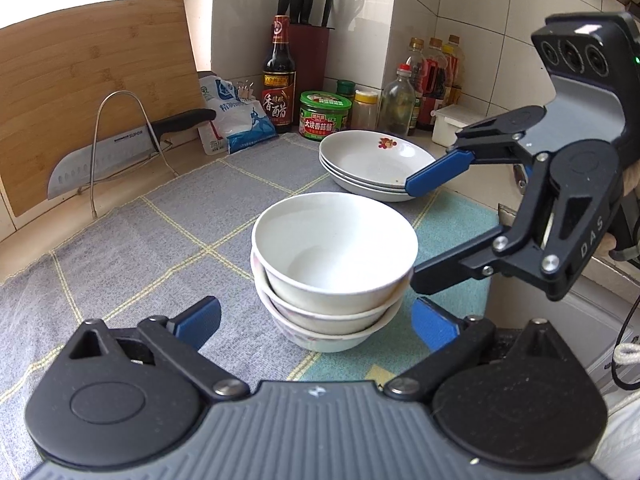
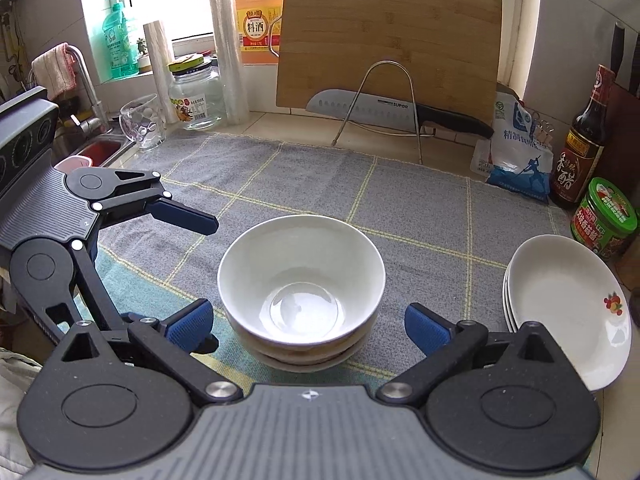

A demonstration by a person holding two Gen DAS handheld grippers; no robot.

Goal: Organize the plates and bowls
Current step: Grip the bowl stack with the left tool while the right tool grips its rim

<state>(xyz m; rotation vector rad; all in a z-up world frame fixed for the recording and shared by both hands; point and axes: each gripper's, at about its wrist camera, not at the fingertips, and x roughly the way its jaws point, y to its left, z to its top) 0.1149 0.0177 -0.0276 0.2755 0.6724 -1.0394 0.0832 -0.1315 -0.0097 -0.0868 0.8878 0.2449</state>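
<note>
Three white bowls stand nested in a stack [image 1: 334, 268] on the grey checked mat [image 1: 168, 216]; the stack also shows in the right wrist view [image 2: 302, 284]. Behind it, three white plates lie stacked [image 1: 374, 164], the top one with a red flower mark; they sit at the right edge of the right wrist view [image 2: 568, 312]. My left gripper [image 1: 316, 320] is open and empty, its blue pads on either side of the bowl stack. My right gripper [image 2: 308, 326] is open and empty, also straddling the bowls. It shows in the left wrist view [image 1: 416, 232], between bowls and plates.
A bamboo cutting board [image 2: 392, 44] and a cleaver on a wire rack [image 2: 384, 108] stand behind the mat. Vinegar bottle [image 1: 279, 76], green-lidded jar [image 1: 325, 114], salt bag [image 1: 236, 120], knife block and oil bottles line the wall. A sink [image 2: 100, 148] with glass jars lies at left.
</note>
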